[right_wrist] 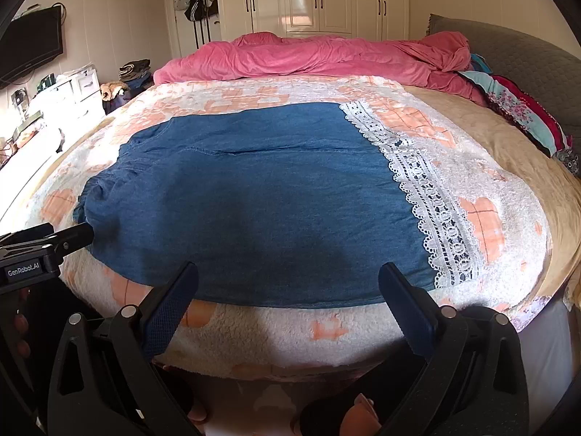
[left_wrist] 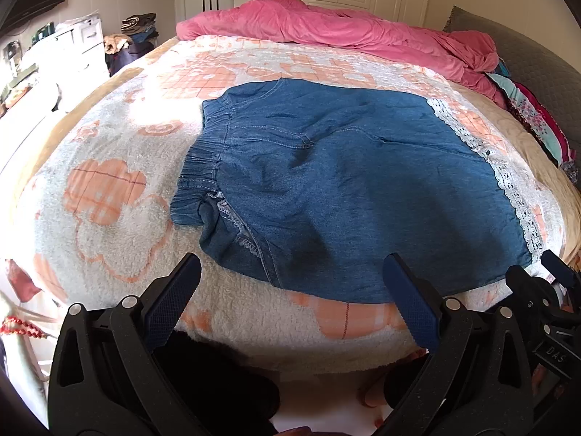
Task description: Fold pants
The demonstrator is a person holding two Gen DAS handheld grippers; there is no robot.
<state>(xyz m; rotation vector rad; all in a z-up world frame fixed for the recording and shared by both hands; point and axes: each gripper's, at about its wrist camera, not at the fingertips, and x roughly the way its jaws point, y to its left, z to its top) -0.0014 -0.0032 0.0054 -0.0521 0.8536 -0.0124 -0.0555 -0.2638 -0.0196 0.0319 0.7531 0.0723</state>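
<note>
Denim pants (left_wrist: 348, 181) lie flat on a fleece blanket (left_wrist: 109, 196) (white pile with orange plaid shapes) that covers a bed, directly ahead of both hand-held grippers. The elastic waistband (left_wrist: 201, 167) lies ahead and to the left of the left gripper (left_wrist: 294, 290); the white lace trim (left_wrist: 508, 189) along the leg hems lies ahead and to its right. The near edge of the denim runs just beyond the fingertips of each gripper.

Left gripper: fingers spread wide, nothing between the blue pads (left_wrist: 410, 301), poised over the blanket at the near edge of the pants. Right gripper (right_wrist: 288, 289): likewise spread wide and empty, with the lace trim (right_wrist: 432, 196) ahead and to its right and the gathered waist end (right_wrist: 98, 200) ahead and to its left. In the right wrist view the left gripper (right_wrist: 78, 234) enters from the left margin, its tip just beside the waist end; contact cannot be told.

Beyond the pants, at the far side of the bed, lies a bunched pink duvet (right_wrist: 319, 58); behind it stands a white wardrobe (right_wrist: 316, 0). Far right of both grippers, a grey headboard (right_wrist: 515, 58) and a floral pillow (right_wrist: 523, 116). Far left, a wall-mounted television (right_wrist: 29, 47) above a cluttered white dresser (right_wrist: 72, 91).
</note>
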